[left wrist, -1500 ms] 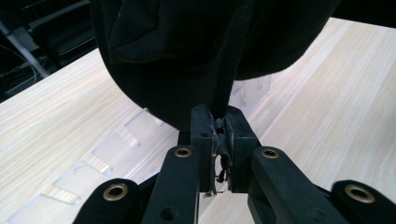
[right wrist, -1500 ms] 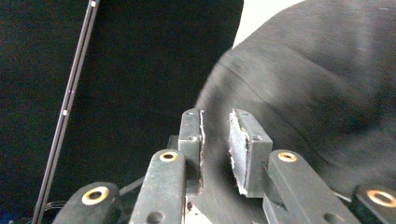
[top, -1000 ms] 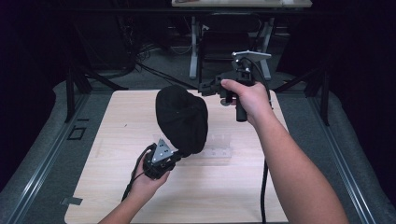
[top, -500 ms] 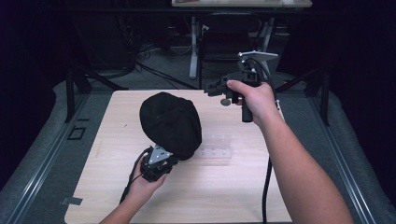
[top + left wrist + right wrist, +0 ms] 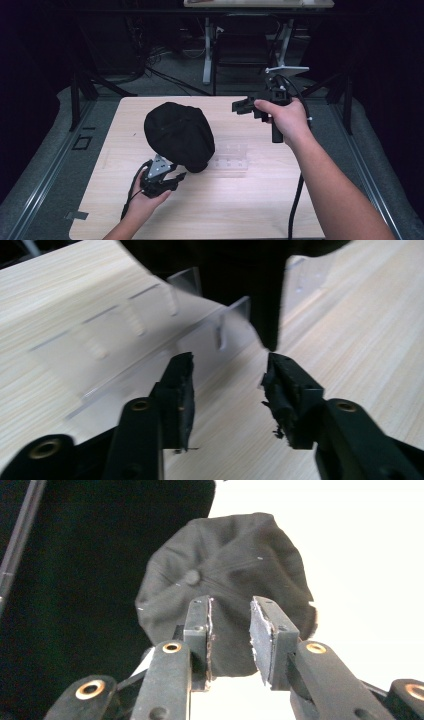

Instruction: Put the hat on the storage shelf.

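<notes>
A black cap (image 5: 177, 132) sits over a clear acrylic stand (image 5: 230, 157) at the middle of the table. My left gripper (image 5: 176, 181) is just in front of the cap's lower edge; its jaws have just been opening and stand open with nothing between them. In the left gripper view the cap's edge (image 5: 265, 315) hangs just beyond the left gripper (image 5: 227, 365), over the stand (image 5: 125, 335). My right gripper (image 5: 242, 106) is held up to the right of the cap, pointing at it. In the right gripper view its jaws, which have just been opening a little, frame the cap (image 5: 225, 565) from a distance; the right gripper (image 5: 230, 605) is open and holds nothing.
The pale wooden table (image 5: 250, 210) lies on a grey mat with dark rails at both sides. Table legs and cables stand in the dark beyond the far edge. A cable trails from each gripper toward the near edge.
The left gripper has let go of the cap's edge and opened. The cap has shifted left and settled on the stand. The right hand has drawn away to the right.
</notes>
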Available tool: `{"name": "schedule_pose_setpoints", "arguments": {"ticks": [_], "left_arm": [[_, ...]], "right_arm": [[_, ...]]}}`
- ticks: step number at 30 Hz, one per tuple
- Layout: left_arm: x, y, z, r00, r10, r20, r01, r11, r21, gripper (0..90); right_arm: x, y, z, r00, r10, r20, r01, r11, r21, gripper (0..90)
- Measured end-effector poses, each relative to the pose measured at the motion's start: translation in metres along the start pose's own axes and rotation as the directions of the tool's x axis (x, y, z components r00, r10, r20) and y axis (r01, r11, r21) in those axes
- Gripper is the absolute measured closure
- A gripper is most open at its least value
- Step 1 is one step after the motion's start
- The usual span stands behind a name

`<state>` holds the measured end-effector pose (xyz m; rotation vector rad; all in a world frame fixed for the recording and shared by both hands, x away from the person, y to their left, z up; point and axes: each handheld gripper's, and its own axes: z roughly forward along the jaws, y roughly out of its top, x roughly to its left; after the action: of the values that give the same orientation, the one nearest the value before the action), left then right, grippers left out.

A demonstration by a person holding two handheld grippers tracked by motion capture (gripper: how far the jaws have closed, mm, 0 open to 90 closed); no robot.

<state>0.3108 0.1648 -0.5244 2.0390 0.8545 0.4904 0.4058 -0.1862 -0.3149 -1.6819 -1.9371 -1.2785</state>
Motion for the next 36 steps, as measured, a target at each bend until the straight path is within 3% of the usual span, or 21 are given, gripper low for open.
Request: {"name": "schedule_pose_setpoints", "arguments": {"ticks": [6,9,13,16,24,27,29,31,33,34,36], "left_arm": [[0.012,-0.008,-0.019,0.9984,-0.041,-0.039,0.041,0.9991,-0.008,45.7],[0.019,-0.015,-0.025,0.996,-0.078,-0.043,0.078,0.997,0.0,44.4],[0.027,-0.026,-0.029,0.9916,-0.12,-0.049,0.12,0.9928,-0.001,44.5],[0.031,-0.032,-0.029,0.9884,-0.145,-0.046,0.145,0.9894,-0.005,45.4],[0.037,-0.039,-0.027,0.9861,-0.153,-0.064,0.155,0.9877,0.023,45.4],[0.038,-0.04,-0.027,0.9859,-0.153,-0.068,0.155,0.9879,0.017,45.3],[0.039,-0.041,-0.027,0.9855,-0.155,-0.068,0.156,0.9876,0.012,45.2],[0.04,-0.042,-0.027,0.9851,-0.157,-0.071,0.158,0.9875,0.008,45.2],[0.041,-0.043,-0.027,0.9846,-0.16,-0.069,0.161,0.9868,0.01,45.2],[0.041,-0.044,-0.027,0.9844,-0.162,-0.07,0.163,0.9866,0.011,45.1],[0.041,-0.044,-0.026,0.9849,-0.16,-0.068,0.161,0.987,0.01,45.1]], "right_arm": [[-0.01,-0.016,-0.009,0.9939,-0.062,0.091,0.067,0.997,-0.047,67.0],[-0.016,-0.028,-0.012,0.9813,-0.113,0.156,0.125,0.99,-0.07,63.4],[-0.028,-0.044,-0.013,0.9661,-0.165,0.198,0.185,0.979,-0.084,60.7],[-0.041,-0.056,-0.011,0.9636,-0.171,0.206,0.193,0.977,-0.092,57.0],[-0.069,-0.082,-0.01,0.9599,-0.164,0.228,0.193,0.975,-0.111,50.8],[-0.076,-0.092,-0.008,0.9465,-0.185,0.265,0.217,0.971,-0.097,47.4],[-0.08,-0.098,-0.006,0.9456,-0.185,0.268,0.218,0.971,-0.101,44.0],[-0.085,-0.104,-0.005,0.9382,-0.198,0.284,0.239,0.964,-0.116,40.7],[-0.092,-0.113,-0.002,0.9201,-0.219,0.325,0.267,0.957,-0.112,39.7],[-0.094,-0.116,-0.001,0.9169,-0.222,0.332,0.274,0.954,-0.119,39.6],[-0.097,-0.122,0.001,0.9002,-0.236,0.366,0.293,0.95,-0.109,38.7]]}}
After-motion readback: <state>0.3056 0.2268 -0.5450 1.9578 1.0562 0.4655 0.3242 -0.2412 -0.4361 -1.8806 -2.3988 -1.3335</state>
